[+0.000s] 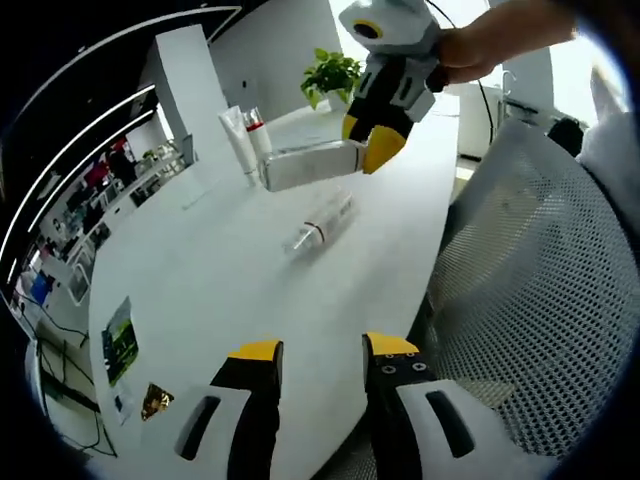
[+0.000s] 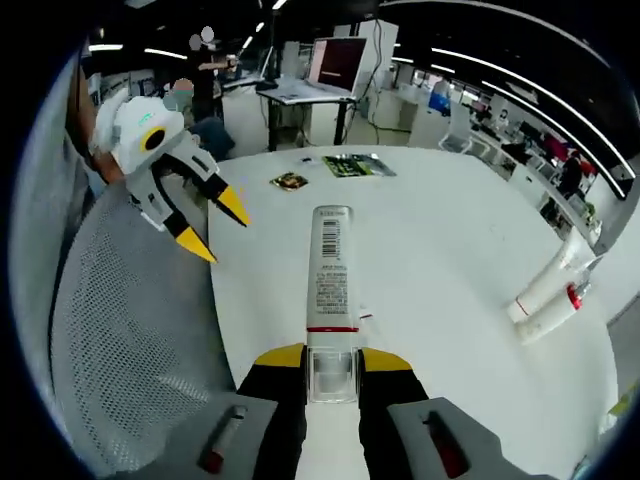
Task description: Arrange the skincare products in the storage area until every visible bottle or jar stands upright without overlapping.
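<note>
A long white worktop (image 1: 250, 290) with a rounded edge runs through an open-plan office. Beside it stands a chair with a white mesh back (image 1: 540, 300), seen again in the right gripper view (image 2: 120, 330). At the worktop's far end a potted green plant (image 1: 332, 75) sits before a bright window (image 1: 470, 12), next to a white pillar (image 1: 190, 80). A green leaflet (image 2: 358, 165) and a small dark packet (image 2: 290, 181) lie on the surface. Beyond, a desk carries a monitor (image 2: 338, 62). Strip lights (image 2: 500, 65) cross the dark ceiling, and rows of further desks (image 1: 100, 200) recede along one side.
</note>
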`<control>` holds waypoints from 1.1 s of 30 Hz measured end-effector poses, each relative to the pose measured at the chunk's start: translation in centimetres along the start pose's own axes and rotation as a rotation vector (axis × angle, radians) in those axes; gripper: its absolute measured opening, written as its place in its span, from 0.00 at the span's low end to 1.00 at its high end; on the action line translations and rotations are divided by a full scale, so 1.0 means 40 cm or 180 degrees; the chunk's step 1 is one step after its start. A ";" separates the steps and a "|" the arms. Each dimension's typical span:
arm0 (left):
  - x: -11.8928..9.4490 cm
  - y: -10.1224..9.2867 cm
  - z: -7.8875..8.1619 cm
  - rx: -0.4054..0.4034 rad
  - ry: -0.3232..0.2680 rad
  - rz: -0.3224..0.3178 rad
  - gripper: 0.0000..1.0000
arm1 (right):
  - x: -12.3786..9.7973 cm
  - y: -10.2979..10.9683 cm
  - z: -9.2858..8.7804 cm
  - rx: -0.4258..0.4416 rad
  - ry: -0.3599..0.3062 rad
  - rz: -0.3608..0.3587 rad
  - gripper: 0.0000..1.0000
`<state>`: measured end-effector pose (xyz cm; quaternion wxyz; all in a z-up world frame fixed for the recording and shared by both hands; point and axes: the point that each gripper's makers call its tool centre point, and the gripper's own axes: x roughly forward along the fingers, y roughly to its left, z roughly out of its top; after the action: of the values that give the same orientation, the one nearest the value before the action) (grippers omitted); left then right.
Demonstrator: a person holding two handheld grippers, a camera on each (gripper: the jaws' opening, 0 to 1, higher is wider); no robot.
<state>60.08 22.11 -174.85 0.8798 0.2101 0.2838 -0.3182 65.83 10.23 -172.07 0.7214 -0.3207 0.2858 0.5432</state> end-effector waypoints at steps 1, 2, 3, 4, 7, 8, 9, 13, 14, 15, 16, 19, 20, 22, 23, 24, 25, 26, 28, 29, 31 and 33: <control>-0.002 -0.001 0.009 0.0014 -0.0037 -0.0008 0.31 | -0.002 0.011 0.004 0.0005 -0.0011 0.0010 0.12; -0.003 -0.003 0.017 0.0030 -0.0069 -0.0025 0.32 | -0.006 0.025 0.006 -0.0017 -0.0028 0.0015 0.12; -0.004 -0.003 0.027 0.0002 -0.0100 -0.0031 0.34 | -0.008 0.033 0.008 -0.0045 -0.0028 0.0027 0.12; -0.004 -0.005 0.036 0.0040 -0.0137 -0.0040 0.37 | -0.008 0.048 0.006 -0.0084 -0.0014 0.0048 0.12; -0.011 -0.014 0.076 0.0157 -0.0348 -0.0026 0.39 | -0.007 0.073 0.000 -0.0422 0.0094 0.0014 0.12; -0.012 -0.019 0.077 0.0152 -0.0360 -0.0051 0.39 | -0.007 0.083 0.000 -0.0500 0.0119 0.0018 0.12; -0.012 -0.025 0.077 0.0152 -0.0365 -0.0076 0.39 | -0.006 0.099 0.001 -0.0632 0.0152 0.0032 0.12; -0.014 -0.039 0.081 0.0214 -0.0389 -0.0147 0.39 | -0.002 0.141 0.008 -0.1014 0.0245 0.0051 0.12; -0.016 -0.045 0.086 0.0227 -0.0421 -0.0175 0.40 | -0.001 0.147 0.010 -0.1073 0.0256 0.0046 0.12; -0.017 -0.051 0.089 0.0241 -0.0446 -0.0200 0.40 | 0.000 0.157 0.011 -0.1124 0.0272 0.0078 0.12; -0.019 -0.056 0.092 0.0254 -0.0461 -0.0225 0.40 | 0.001 0.161 0.014 -0.1196 0.0278 0.0077 0.12; -0.021 -0.079 0.095 0.0342 -0.0486 -0.0337 0.40 | 0.004 0.179 0.024 -0.1430 0.0326 0.0116 0.12; -0.021 -0.082 0.096 0.0356 -0.0492 -0.0349 0.39 | 0.006 0.185 0.029 -0.1500 0.0356 0.0129 0.12; -0.022 -0.092 0.096 0.0429 -0.0507 -0.0393 0.38 | 0.008 0.193 0.040 -0.1640 0.0377 0.0164 0.12; -0.023 -0.101 0.094 0.0496 -0.0506 -0.0435 0.38 | 0.008 0.197 0.044 -0.1694 0.0380 0.0191 0.12; -0.024 -0.108 0.091 0.0549 -0.0491 -0.0473 0.37 | 0.009 0.201 0.050 -0.1785 0.0394 0.0210 0.12; -0.024 -0.122 0.084 0.0650 -0.0452 -0.0551 0.36 | 0.010 0.205 0.054 -0.1840 0.0403 0.0233 0.12; -0.025 -0.132 0.081 0.0695 -0.0445 -0.0599 0.35 | 0.011 0.209 0.057 -0.1875 0.0413 0.0263 0.12; -0.026 -0.153 0.071 0.0886 -0.0405 -0.0683 0.31 | 0.014 0.214 0.066 -0.1958 0.0427 0.0307 0.12; -0.025 -0.152 0.063 0.0976 -0.0354 -0.0649 0.31 | 0.013 0.219 0.062 -0.2037 0.0503 0.0368 0.12; -0.023 -0.156 0.062 0.0957 -0.0357 -0.0671 0.26 | 0.016 0.222 0.065 -0.2111 0.0525 0.0392 0.12; -0.025 -0.147 0.062 0.0932 -0.0346 -0.0642 0.21 | 0.015 0.233 0.068 -0.2101 0.0553 0.0468 0.12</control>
<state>56.38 17.02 -173.45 0.8174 0.2889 0.2062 -0.4537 57.14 14.60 -172.23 0.5107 -0.5602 0.1774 0.6276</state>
